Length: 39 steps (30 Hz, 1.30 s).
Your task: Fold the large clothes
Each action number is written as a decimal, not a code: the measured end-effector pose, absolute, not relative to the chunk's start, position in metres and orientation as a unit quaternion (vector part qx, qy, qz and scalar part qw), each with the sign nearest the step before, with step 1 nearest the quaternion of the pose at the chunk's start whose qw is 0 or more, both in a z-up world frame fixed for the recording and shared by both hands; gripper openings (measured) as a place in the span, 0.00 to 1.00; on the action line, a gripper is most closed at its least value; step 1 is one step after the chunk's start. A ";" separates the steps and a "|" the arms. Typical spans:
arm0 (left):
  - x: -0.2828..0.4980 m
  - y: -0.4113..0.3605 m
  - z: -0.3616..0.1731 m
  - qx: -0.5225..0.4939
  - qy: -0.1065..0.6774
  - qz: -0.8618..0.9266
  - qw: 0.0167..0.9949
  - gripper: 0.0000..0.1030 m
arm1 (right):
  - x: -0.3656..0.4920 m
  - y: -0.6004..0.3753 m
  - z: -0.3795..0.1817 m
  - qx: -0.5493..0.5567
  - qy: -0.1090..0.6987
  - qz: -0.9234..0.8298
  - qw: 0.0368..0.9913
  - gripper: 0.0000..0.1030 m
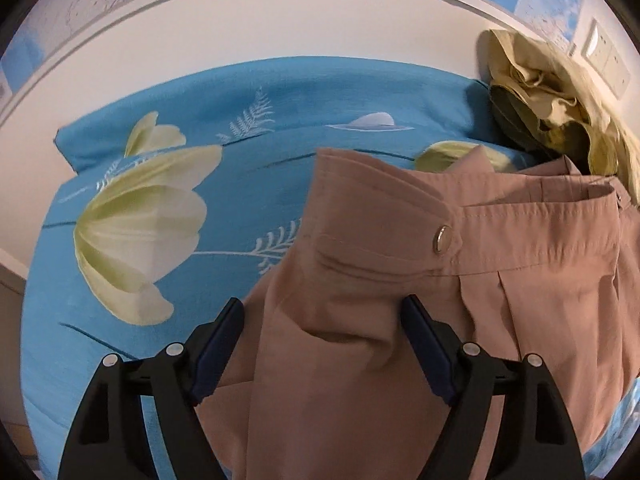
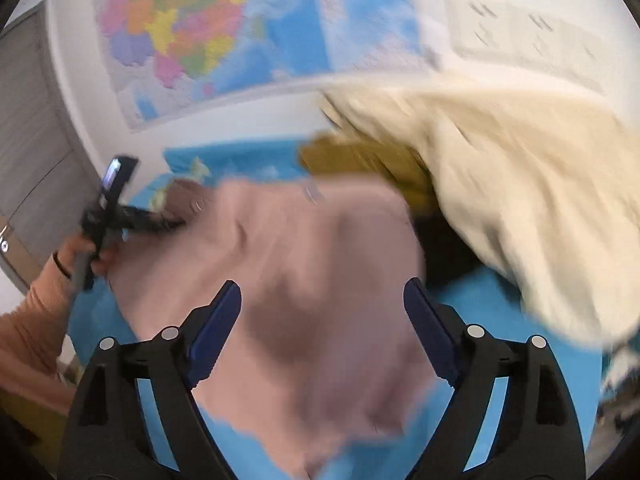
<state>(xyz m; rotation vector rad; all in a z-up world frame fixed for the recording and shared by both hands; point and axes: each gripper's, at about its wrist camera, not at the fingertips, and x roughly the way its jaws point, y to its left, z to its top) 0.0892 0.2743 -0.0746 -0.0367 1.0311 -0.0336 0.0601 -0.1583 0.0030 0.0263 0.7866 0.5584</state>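
Note:
Dusty-pink trousers (image 1: 400, 264) lie on a blue flowered bedsheet (image 1: 168, 240), waistband and metal button (image 1: 441, 237) facing me. My left gripper (image 1: 322, 312) is open, its fingers spread over the trousers' left side just below the waistband. The right wrist view is blurred by motion. My right gripper (image 2: 322, 296) is open above the pink trousers (image 2: 312, 280). The left gripper (image 2: 108, 216) shows there at the trousers' far left edge, held in a hand.
A heap of cream and olive clothes (image 1: 552, 112) lies at the head of the bed on the right; it also shows in the right wrist view (image 2: 520, 208). A white wall with maps (image 2: 192, 28) stands behind. A grey door (image 2: 32, 140) is at the left.

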 end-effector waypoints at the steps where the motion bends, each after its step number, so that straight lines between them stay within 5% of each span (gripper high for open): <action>1: 0.090 0.276 -0.076 -0.021 0.494 -0.016 0.869 0.76 | 0.052 -0.170 -0.012 0.031 0.401 0.272 0.874 0.82; 4: 0.091 0.276 -0.077 -0.023 0.491 -0.013 0.871 0.76 | 0.032 -0.176 -0.038 0.037 0.430 0.286 0.856 0.74; 5: 0.091 0.276 -0.077 -0.023 0.491 -0.012 0.871 0.76 | 0.026 -0.174 -0.047 0.024 0.435 0.281 0.855 0.64; 7: 0.092 0.275 -0.077 -0.020 0.491 -0.009 0.871 0.76 | 0.024 -0.177 -0.056 0.045 0.445 0.299 0.843 0.17; 10: 0.091 0.272 -0.076 -0.011 0.486 -0.002 0.874 0.77 | 0.026 -0.190 -0.028 0.052 0.420 0.295 0.857 0.07; 14: 0.090 0.272 -0.081 -0.009 0.483 -0.002 0.876 0.78 | 0.025 -0.208 0.012 0.036 0.374 0.286 0.881 0.06; 18: 0.075 0.283 -0.075 -0.037 0.469 -0.003 0.882 0.78 | 0.054 -0.205 -0.037 0.022 0.461 0.252 0.851 0.12; 21: 0.039 0.295 -0.059 -0.037 0.432 -0.014 0.901 0.78 | 0.057 -0.219 -0.045 0.078 0.455 0.267 0.846 0.14; 24: -0.008 0.308 -0.052 -0.060 0.417 -0.061 0.905 0.80 | 0.048 -0.226 -0.037 0.089 0.427 0.273 0.857 0.29; 25: -0.021 0.310 -0.053 -0.064 0.416 -0.074 0.904 0.84 | 0.046 -0.228 -0.037 0.091 0.423 0.271 0.860 0.50; 27: -0.041 0.310 -0.061 -0.067 0.419 -0.094 0.901 0.87 | 0.042 -0.229 -0.042 0.101 0.422 0.266 0.861 0.74; 30: -0.054 0.302 -0.084 -0.064 0.441 -0.093 0.890 0.87 | 0.046 -0.223 -0.057 0.116 0.436 0.267 0.851 0.74; 32: -0.055 0.301 -0.093 -0.081 0.439 -0.101 0.889 0.87 | 0.057 -0.220 -0.066 0.134 0.442 0.280 0.841 0.64; 33: -0.056 0.298 -0.092 -0.083 0.431 -0.106 0.892 0.82 | 0.061 -0.215 -0.069 0.141 0.446 0.289 0.836 0.42; 34: -0.056 0.296 -0.091 -0.092 0.426 -0.109 0.893 0.64 | 0.063 -0.212 -0.070 0.155 0.448 0.304 0.826 0.22; 35: -0.056 0.296 -0.090 -0.109 0.428 -0.122 0.889 0.32 | 0.063 -0.212 -0.068 0.167 0.446 0.313 0.822 0.16; 37: -0.055 0.297 -0.086 -0.143 0.429 -0.136 0.881 0.11 | 0.057 -0.210 -0.055 0.167 0.440 0.321 0.822 0.09; 39: -0.063 0.299 -0.073 -0.155 0.417 -0.136 0.885 0.06 | 0.044 -0.213 -0.036 0.176 0.425 0.340 0.820 0.09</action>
